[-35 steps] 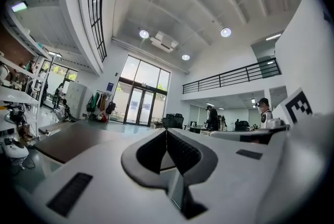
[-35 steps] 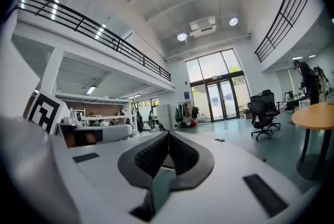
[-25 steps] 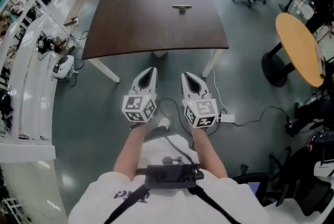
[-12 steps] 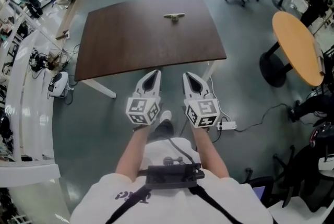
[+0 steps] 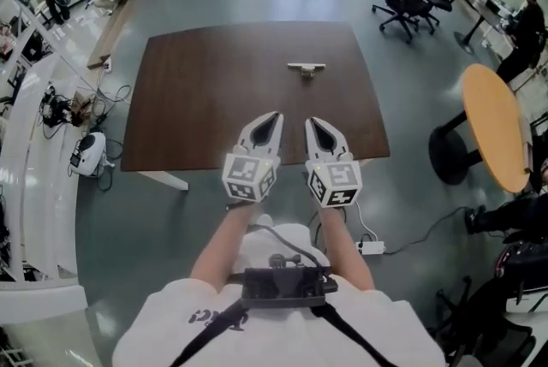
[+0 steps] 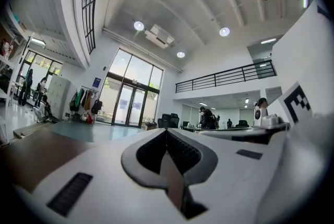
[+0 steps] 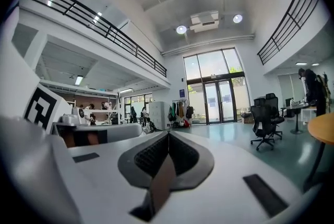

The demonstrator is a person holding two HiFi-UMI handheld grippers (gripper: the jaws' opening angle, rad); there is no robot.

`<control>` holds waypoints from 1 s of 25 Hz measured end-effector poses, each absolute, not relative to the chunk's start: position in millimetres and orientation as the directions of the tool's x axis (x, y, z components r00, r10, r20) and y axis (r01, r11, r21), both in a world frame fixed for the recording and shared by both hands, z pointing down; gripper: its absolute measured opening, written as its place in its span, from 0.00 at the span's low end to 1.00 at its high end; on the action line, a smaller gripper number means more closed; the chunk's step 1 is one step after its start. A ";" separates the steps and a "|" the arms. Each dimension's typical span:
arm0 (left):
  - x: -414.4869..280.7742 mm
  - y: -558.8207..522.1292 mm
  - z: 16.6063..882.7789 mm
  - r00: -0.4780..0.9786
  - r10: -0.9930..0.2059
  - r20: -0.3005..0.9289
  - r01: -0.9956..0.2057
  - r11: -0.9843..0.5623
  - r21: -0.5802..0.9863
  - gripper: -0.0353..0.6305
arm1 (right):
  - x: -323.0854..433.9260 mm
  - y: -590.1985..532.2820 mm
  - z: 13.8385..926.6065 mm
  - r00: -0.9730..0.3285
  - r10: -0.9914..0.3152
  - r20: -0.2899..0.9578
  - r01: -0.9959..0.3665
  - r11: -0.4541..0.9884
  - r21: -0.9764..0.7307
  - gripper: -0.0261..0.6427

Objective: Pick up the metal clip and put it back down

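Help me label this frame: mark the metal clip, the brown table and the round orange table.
metal clip [image 5: 306, 68], head view, middle of its crossbar.
brown table [image 5: 214, 100], head view, bare top left of centre.
round orange table [image 5: 492, 121], head view, middle of its top.

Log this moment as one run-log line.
stage: before pickup | left gripper: shut, empty | right gripper: shut, empty | metal clip: on table, untouched, beyond both grippers

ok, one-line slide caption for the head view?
Left tool and right tool, both shut and empty, held over the brown table's near edge; metal clip lies ahead, untouched.
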State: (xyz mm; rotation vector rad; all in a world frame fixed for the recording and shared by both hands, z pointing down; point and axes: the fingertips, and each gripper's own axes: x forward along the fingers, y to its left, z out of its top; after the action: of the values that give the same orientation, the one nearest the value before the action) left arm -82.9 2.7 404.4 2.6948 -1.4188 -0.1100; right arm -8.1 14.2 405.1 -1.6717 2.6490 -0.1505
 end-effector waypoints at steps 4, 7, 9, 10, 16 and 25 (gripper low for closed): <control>-102.7 -50.6 400.1 0.549 -0.835 -0.042 -0.833 -0.551 0.048 0.07 | -19.2 -41.3 412.1 -0.420 -0.907 0.038 -0.905 0.415 -0.097 0.05; -101.6 -97.5 409.3 0.543 -0.840 -0.023 -0.835 -0.542 0.090 0.07 | -6.0 -85.7 426.3 -0.394 -0.916 0.076 -0.916 0.384 -0.119 0.05; -94.3 -124.7 424.4 0.542 -0.840 0.012 -0.835 -0.537 0.117 0.07 | 2.2 -115.2 438.4 -0.397 -0.911 0.110 -0.914 0.382 -0.135 0.05; -89.5 -137.5 431.5 0.542 -0.840 0.028 -0.835 -0.535 0.128 0.07 | 6.0 -129.9 443.1 -0.402 -0.907 0.124 -0.912 0.385 -0.138 0.05; -63.5 -225.2 452.1 0.529 -0.846 0.072 -0.844 -0.514 0.153 0.07 | 34.5 -219.6 458.9 -0.410 -0.897 0.167 -0.909 0.388 -0.149 0.05; -25.6 -319.3 500.4 0.502 -0.848 0.172 -0.863 -0.477 0.167 0.07 | 88.0 -318.7 532.5 -0.375 -0.860 0.347 -0.927 0.343 -0.152 0.05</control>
State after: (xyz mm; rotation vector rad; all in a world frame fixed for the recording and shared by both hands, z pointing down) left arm -25.6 -319.3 500.4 2.5155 -1.4582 0.0961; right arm 88.0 -318.7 532.5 -1.8496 2.7367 -0.5494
